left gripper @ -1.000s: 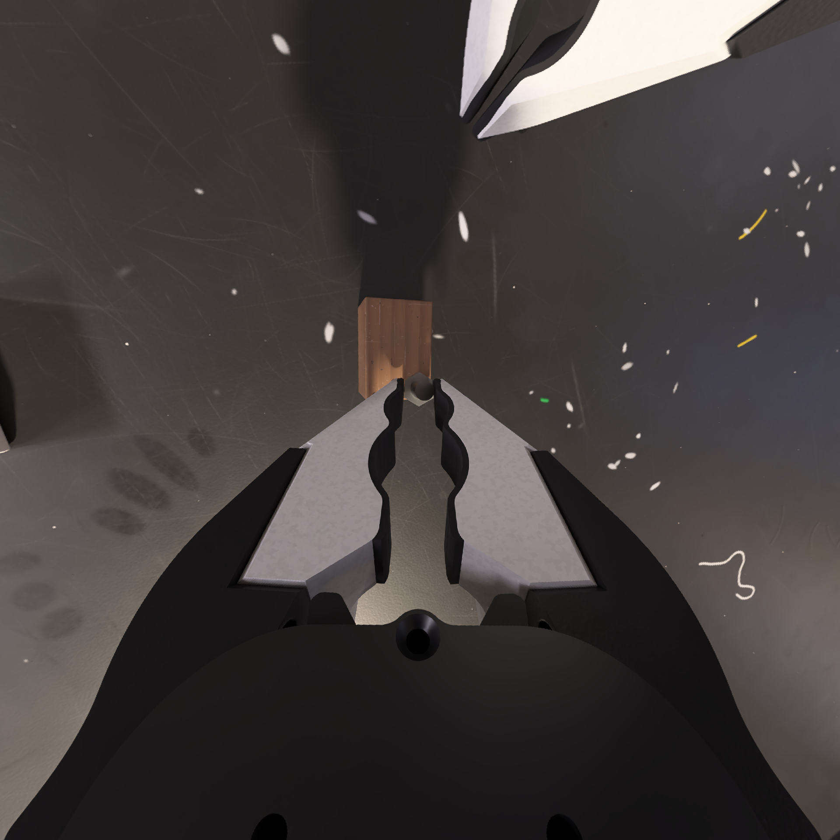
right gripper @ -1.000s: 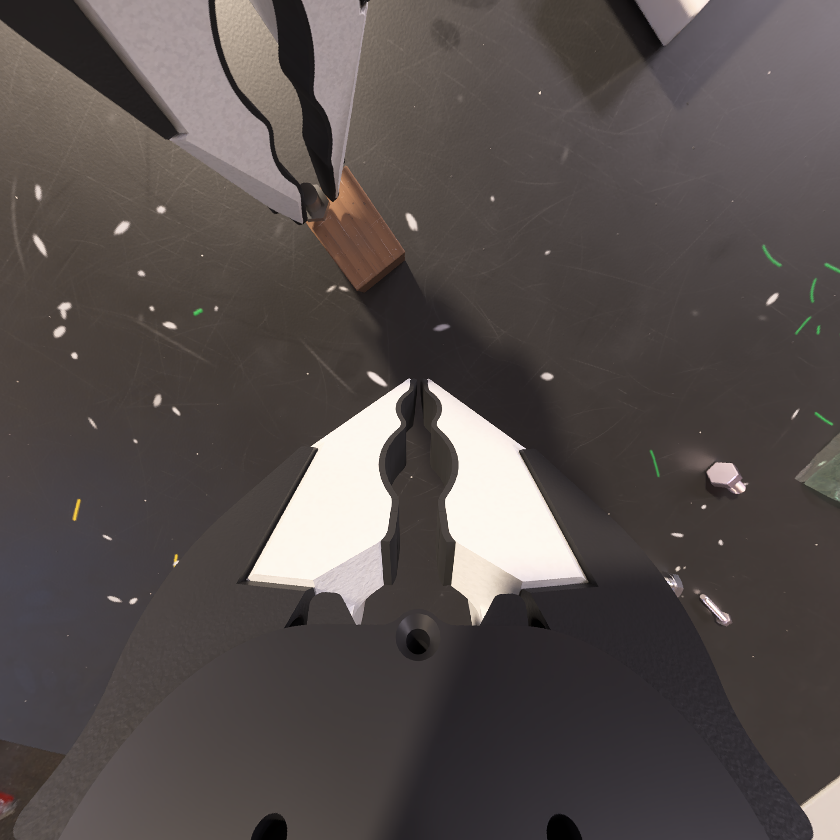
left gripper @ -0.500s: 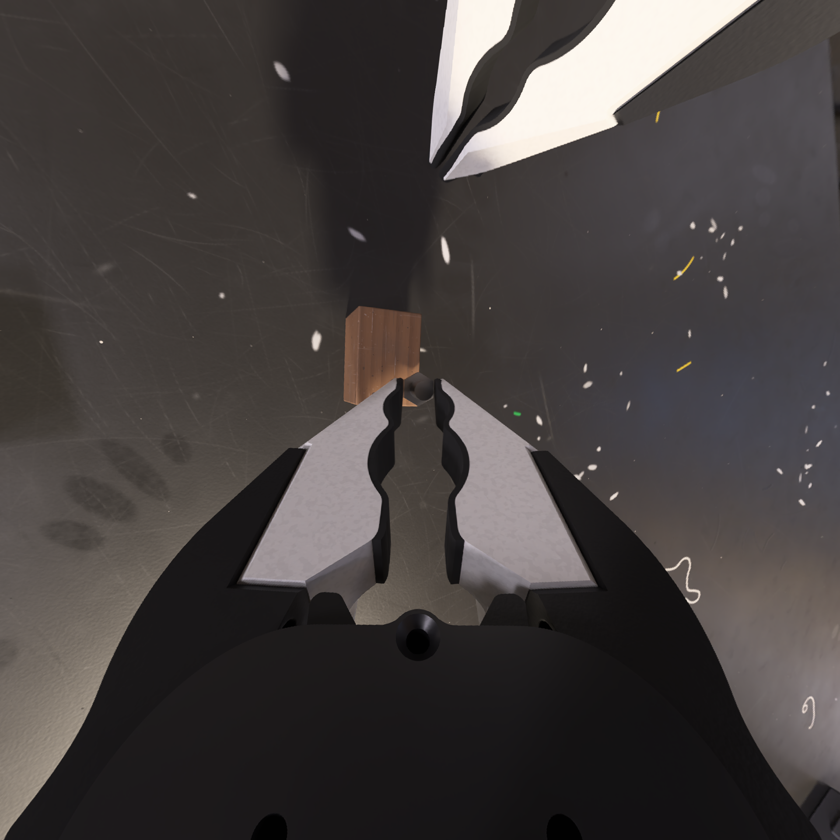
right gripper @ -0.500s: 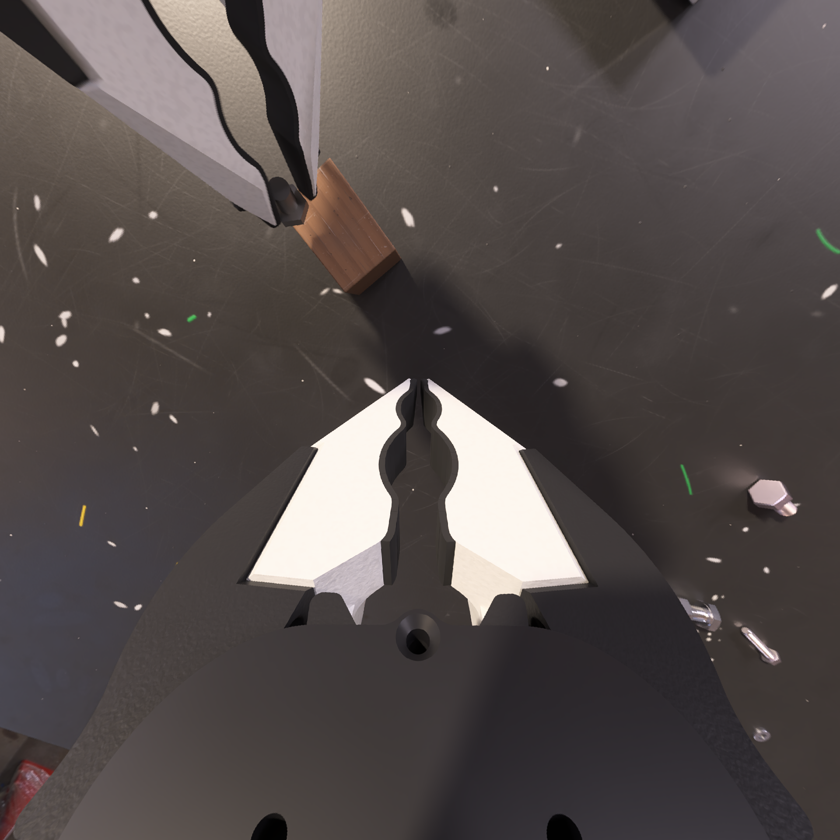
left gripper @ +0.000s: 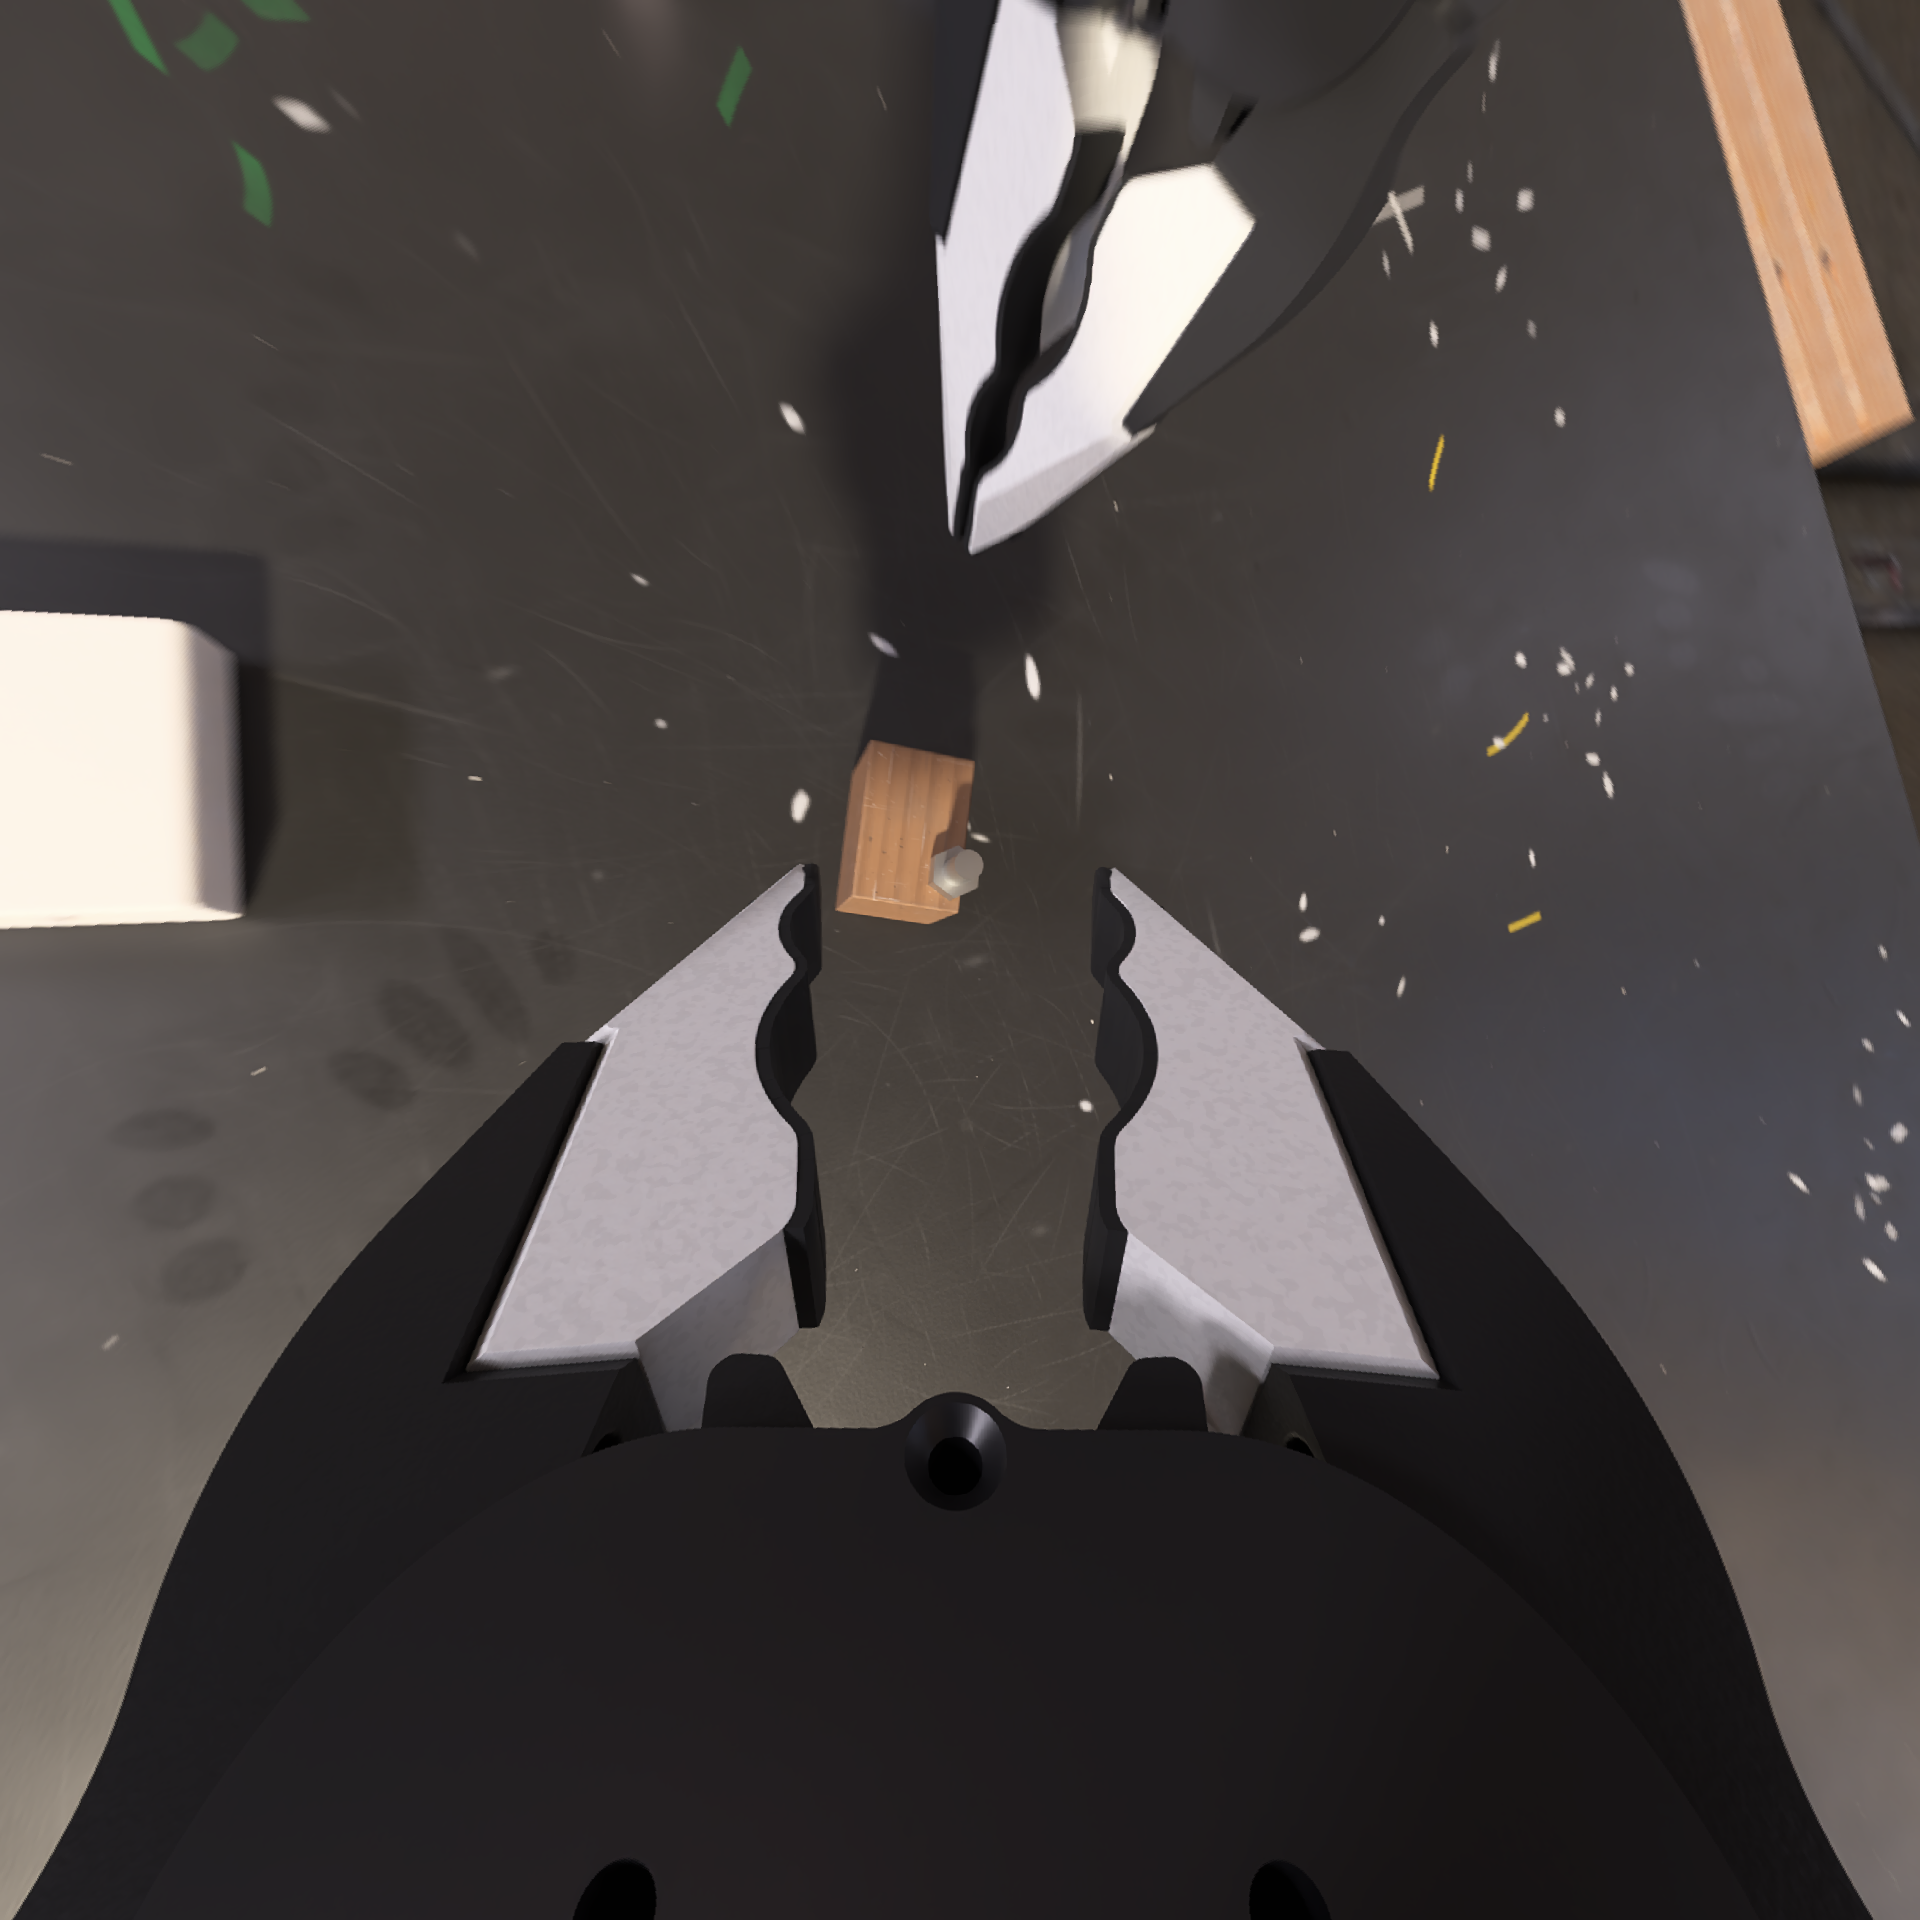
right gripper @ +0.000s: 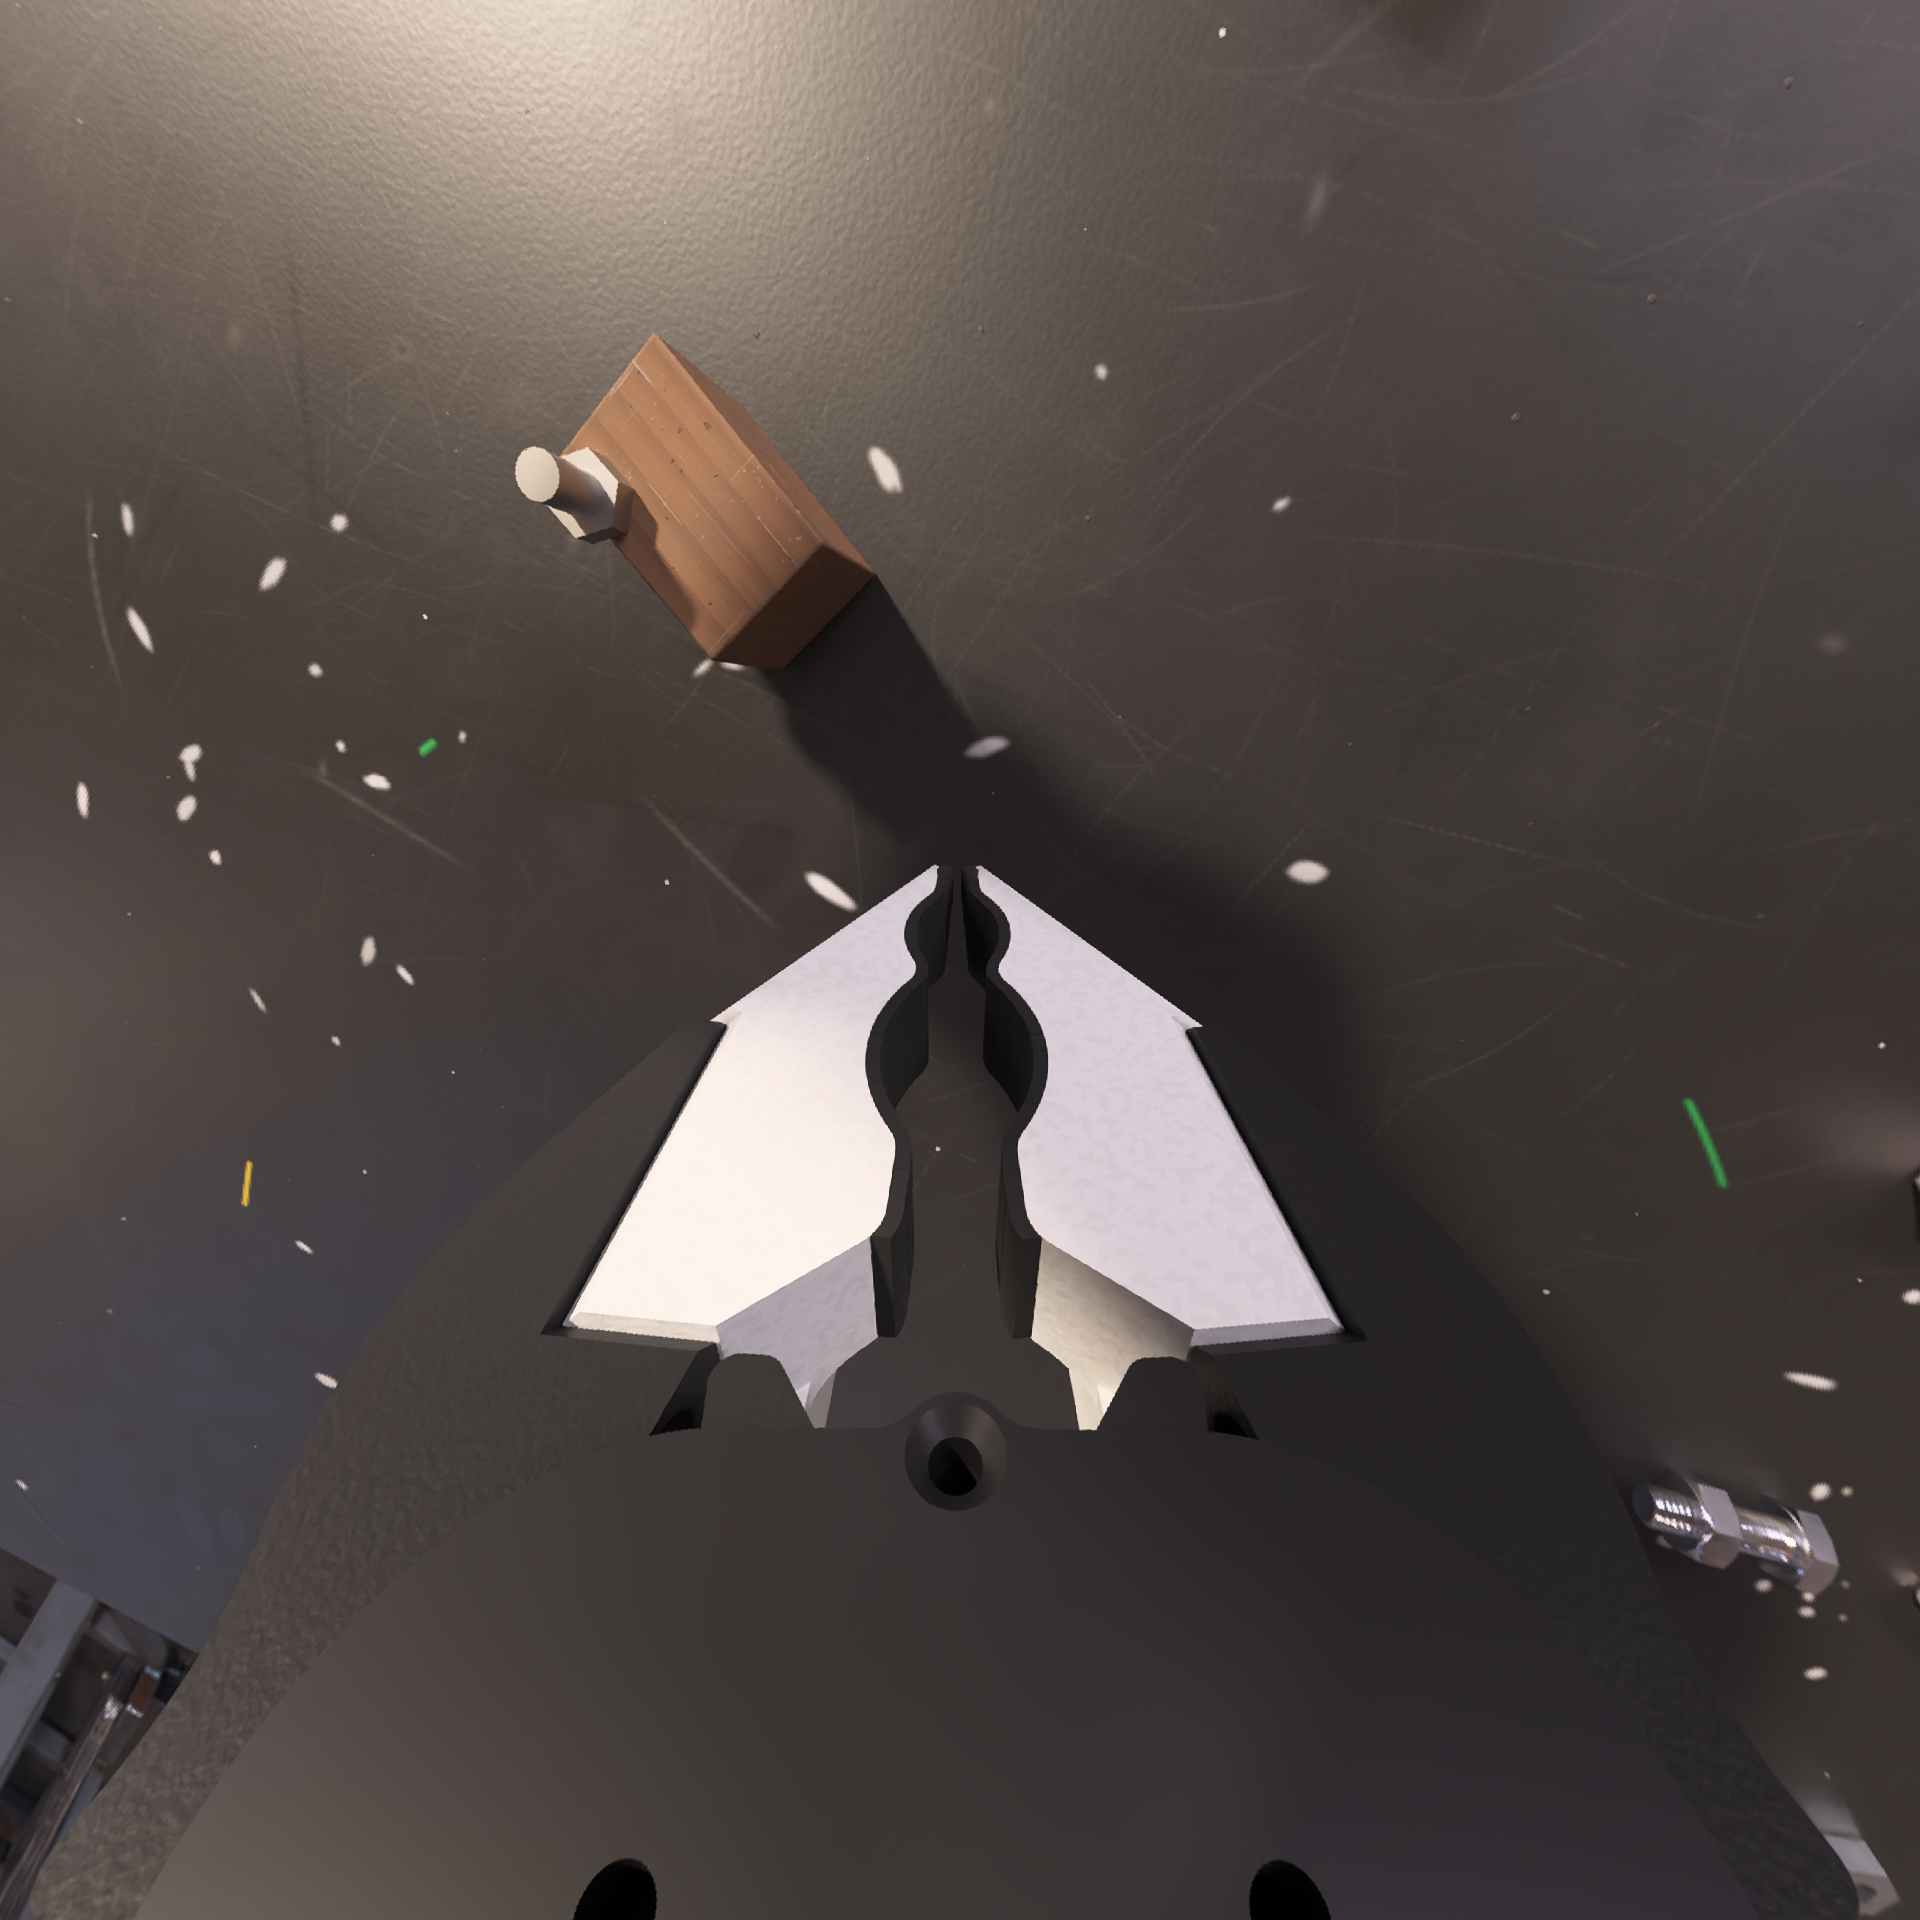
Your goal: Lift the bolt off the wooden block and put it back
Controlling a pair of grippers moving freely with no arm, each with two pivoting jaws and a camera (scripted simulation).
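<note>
A small wooden block (left gripper: 902, 831) lies on the dark scratched table. A grey hex bolt (left gripper: 956, 871) stands at the edge of its top, shank up. My left gripper (left gripper: 956, 899) is open and empty, drawn back above and short of the block, and the bolt shows just past the gap between its fingers. In the right wrist view the block (right gripper: 727, 509) lies ahead to the left with the bolt (right gripper: 571, 490) at its far-left edge. My right gripper (right gripper: 956, 878) is shut and empty, apart from the block. It also shows in the left wrist view (left gripper: 971, 509), beyond the block.
A white box (left gripper: 104, 769) stands at the left. A wooden plank (left gripper: 1797, 229) lies along the table's right edge. A loose shiny bolt with a nut (right gripper: 1735, 1538) lies at the right. White, green and yellow flecks dot the table.
My left gripper has opened, let go of the bolt and pulled back, out of the right wrist view. The bolt now stands alone on the block. The right gripper stays shut.
</note>
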